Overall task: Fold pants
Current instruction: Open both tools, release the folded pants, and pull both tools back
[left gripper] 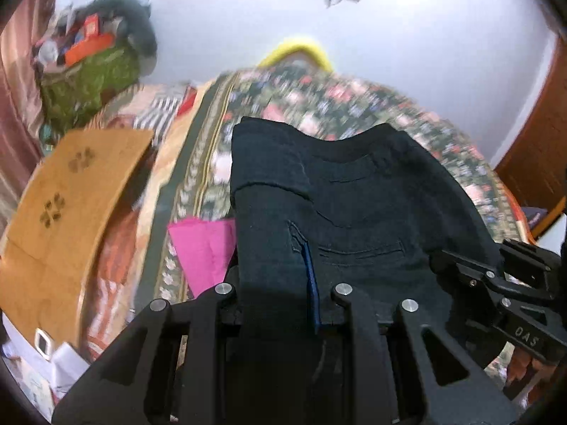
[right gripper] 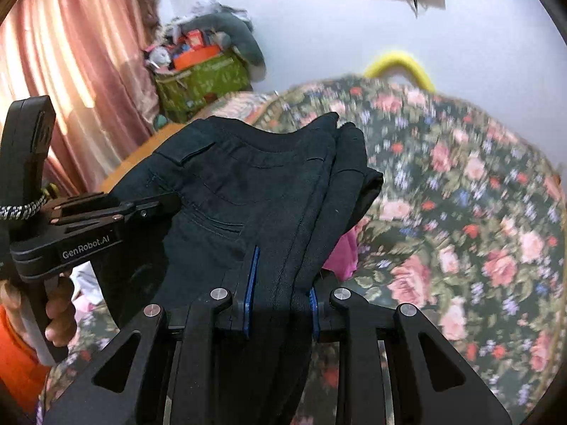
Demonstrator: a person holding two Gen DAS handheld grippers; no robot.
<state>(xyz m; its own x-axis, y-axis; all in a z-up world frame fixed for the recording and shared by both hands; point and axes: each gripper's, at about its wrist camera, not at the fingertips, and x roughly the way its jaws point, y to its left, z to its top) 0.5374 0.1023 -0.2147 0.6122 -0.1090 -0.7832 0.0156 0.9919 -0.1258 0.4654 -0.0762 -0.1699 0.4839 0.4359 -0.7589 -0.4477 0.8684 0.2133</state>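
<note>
The pants [right gripper: 269, 191], already doubled, are being held above the bed [right gripper: 460, 212], clamped by the fingers of both the left gripper [left gripper: 276, 283] and right gripper [right gripper: 280, 283]. Probably a lay-down is being called for, edges kept level.

Left gripper [left gripper: 280, 304] clamped on dark pants [left gripper: 354, 212], folded stack running forward from the jaws. Right gripper [left gripper: 439, 260] grips the pants' edge right of the jaws. Pink cloth [left gripper: 205, 248] left of the jaws, floral bedspread [left gripper: 354, 102] beyond.
</note>
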